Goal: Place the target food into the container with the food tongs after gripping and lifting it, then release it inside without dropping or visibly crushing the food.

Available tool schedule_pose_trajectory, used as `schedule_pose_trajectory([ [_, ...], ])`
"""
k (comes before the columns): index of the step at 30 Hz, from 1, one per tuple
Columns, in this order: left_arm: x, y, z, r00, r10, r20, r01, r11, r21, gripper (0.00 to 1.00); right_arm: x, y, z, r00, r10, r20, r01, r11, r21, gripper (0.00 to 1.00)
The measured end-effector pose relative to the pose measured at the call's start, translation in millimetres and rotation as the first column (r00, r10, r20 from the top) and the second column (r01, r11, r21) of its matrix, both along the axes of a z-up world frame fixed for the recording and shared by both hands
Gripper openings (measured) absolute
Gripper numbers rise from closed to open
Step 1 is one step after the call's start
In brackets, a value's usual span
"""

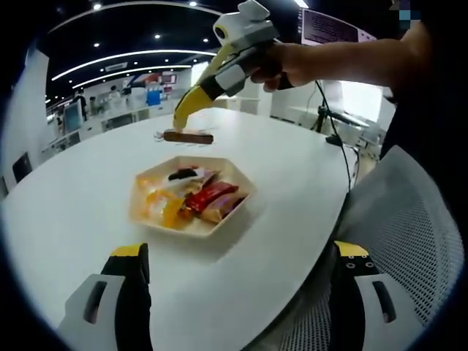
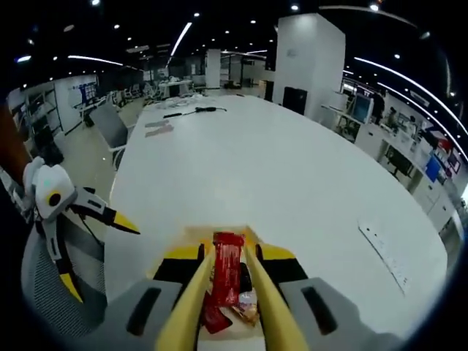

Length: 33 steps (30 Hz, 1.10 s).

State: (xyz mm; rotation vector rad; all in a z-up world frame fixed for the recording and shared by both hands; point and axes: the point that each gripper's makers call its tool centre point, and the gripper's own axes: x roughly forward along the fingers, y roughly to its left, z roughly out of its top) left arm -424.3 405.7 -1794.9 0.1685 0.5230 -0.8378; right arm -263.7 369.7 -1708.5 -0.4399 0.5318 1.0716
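Observation:
A long red snack packet [image 2: 228,272] hangs between the two arms of the yellow food tongs [image 2: 197,296], with my right gripper [image 2: 230,256] shut on the tongs. In the left gripper view the same packet [image 1: 188,137] looks like a dark red bar at the tong tips [image 1: 180,117], held by the right gripper [image 1: 234,62] just past the far rim of the cream hexagonal container [image 1: 150,216]. That container holds several wrapped snacks [image 1: 208,196]. Wrappers [image 2: 246,306] lie under the packet. My left gripper [image 1: 240,249] stands wide open and empty near the table's edge.
The big white oval table [image 1: 66,212] carries a cable and papers [image 2: 175,113] at its far end and a flat strip [image 2: 384,252] at the right. A grey mesh chair [image 1: 409,234] stands beside the table. A person's hand [image 1: 292,62] holds the right gripper.

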Motion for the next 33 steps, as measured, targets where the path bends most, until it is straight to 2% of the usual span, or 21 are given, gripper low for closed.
schedule_pose_trajectory([
  [10,0.4,1.1,-0.3,1.000,0.003,0.000,-0.003,1.000,0.002,0.99,2.7,-5.7,11.4,1.000,-0.007,0.006,0.007,0.999,0.040,0.27],
  [14,1.2,2.1,-0.1,1.000,0.007,0.001,-0.007,1.000,0.002,0.99,4.3,-7.2,23.7,0.999,-0.003,0.047,-0.001,0.996,0.092,0.26],
  [17,1.3,2.3,-0.2,1.000,0.007,0.002,-0.007,1.000,0.004,0.99,7.6,-11.1,34.1,0.993,0.002,0.116,-0.016,0.993,0.120,0.27],
  [21,0.7,0.5,-0.3,1.000,-0.005,0.006,0.005,1.000,0.014,0.99,4.2,-21.0,45.7,0.993,-0.012,0.116,-0.008,0.985,0.174,0.27],
  [23,-1.8,-4.0,0.7,0.999,-0.037,0.003,0.037,0.999,0.019,0.99,-2.5,-22.1,56.4,0.994,-0.002,0.106,-0.023,0.972,0.234,0.27],
  [24,-5.9,-9.1,0.8,0.997,-0.081,-0.004,0.081,0.996,0.035,0.99,-6.3,-22.4,61.3,0.995,0.009,0.103,-0.036,0.965,0.259,0.27],
  [25,-9.2,-13.3,1.3,0.994,-0.111,-0.018,0.111,0.993,0.038,0.99,-11.1,-23.6,69.5,0.992,0.031,0.126,-0.067,0.955,0.289,0.27],
  [27,-4.2,-20.3,13.6,0.986,-0.167,0.011,0.166,0.985,0.043,0.99,-22.0,-24.8,76.8,0.991,0.070,0.117,-0.105,0.938,0.330,0.27],
  [28,-0.6,-21.7,19.9,0.985,-0.171,0.012,0.171,0.985,0.036,0.99,-27.2,-25.6,79.7,0.990,0.087,0.113,-0.121,0.931,0.346,0.27],
  [31,20.4,-30.8,60.2,0.978,-0.209,0.021,0.209,0.976,-0.056,0.97,-38.9,-33.2,85.4,0.983,0.118,0.143,-0.161,0.925,0.345,0.27],
  [33,32.3,-33.0,74.6,0.971,-0.237,0.041,0.239,0.970,-0.044,0.96,-47.6,-37.3,87.9,0.983,0.131,0.131,-0.171,0.912,0.373,0.27],
])
